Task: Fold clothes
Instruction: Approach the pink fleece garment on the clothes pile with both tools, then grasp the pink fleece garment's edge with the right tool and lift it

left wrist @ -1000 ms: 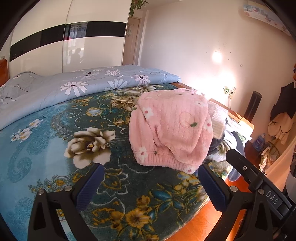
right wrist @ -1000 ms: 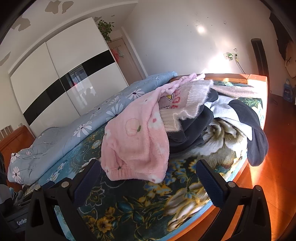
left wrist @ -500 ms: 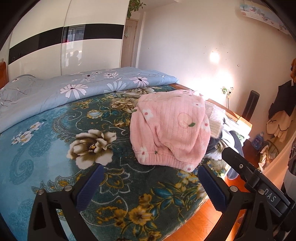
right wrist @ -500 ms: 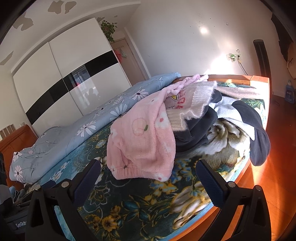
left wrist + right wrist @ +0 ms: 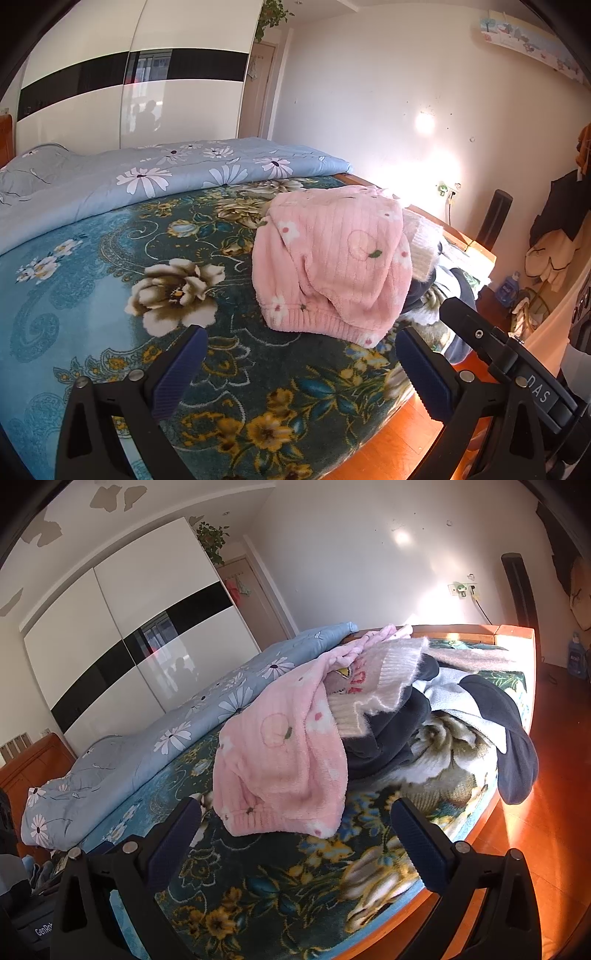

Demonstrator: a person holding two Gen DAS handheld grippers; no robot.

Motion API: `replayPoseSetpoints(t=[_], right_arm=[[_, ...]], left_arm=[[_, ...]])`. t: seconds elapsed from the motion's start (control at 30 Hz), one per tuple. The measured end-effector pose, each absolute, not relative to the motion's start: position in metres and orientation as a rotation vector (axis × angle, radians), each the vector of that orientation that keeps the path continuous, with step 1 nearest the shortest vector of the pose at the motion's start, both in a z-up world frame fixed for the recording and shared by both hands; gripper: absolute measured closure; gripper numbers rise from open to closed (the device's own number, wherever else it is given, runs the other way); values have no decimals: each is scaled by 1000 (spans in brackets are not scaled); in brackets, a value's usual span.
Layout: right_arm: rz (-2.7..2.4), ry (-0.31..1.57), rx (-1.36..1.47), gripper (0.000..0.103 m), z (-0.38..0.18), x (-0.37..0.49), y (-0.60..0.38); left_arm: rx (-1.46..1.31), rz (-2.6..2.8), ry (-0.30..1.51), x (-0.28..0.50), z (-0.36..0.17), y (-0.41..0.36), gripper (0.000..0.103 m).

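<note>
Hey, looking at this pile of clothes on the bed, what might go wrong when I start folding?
The pink fleece top lies over other clothes, so pulling it may drag the cream sweater along. The dark garment already hangs over the bed edge and could slide to the floor. Both the left gripper and right gripper are open, holding nothing.

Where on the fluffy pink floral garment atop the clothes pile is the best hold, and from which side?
Probably the ribbed hem of the fluffy pink floral garment, its lowest edge, lying on the teal floral blanket nearest both open grippers. Come in low from the near side; right gripper takes the hem's right corner, left gripper the left. Higher up it drapes over other clothes, risking a double grab.
</note>
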State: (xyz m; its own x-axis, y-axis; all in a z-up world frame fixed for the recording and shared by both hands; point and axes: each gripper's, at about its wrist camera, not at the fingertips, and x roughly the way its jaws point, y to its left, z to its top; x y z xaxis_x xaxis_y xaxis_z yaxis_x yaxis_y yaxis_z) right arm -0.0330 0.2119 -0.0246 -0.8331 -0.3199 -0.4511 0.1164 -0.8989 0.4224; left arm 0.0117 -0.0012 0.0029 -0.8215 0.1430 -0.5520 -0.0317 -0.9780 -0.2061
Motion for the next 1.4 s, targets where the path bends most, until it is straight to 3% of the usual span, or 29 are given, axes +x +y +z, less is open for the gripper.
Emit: replayPoseSetpoints(t=[0.43,0.83,1.4], right_arm=[[-2693,-627,772,0,-27,-43,196],[-2681,-596,799,0,-35,-59,177],[-2730,-584,758,0,-23,-45,228]], left_arm=[[-804,2899,-320,10,0,-17,0],[-818,2880,-215,-9,-3,-32,0],[-785,2912,-149,-3,17,-10,0]])
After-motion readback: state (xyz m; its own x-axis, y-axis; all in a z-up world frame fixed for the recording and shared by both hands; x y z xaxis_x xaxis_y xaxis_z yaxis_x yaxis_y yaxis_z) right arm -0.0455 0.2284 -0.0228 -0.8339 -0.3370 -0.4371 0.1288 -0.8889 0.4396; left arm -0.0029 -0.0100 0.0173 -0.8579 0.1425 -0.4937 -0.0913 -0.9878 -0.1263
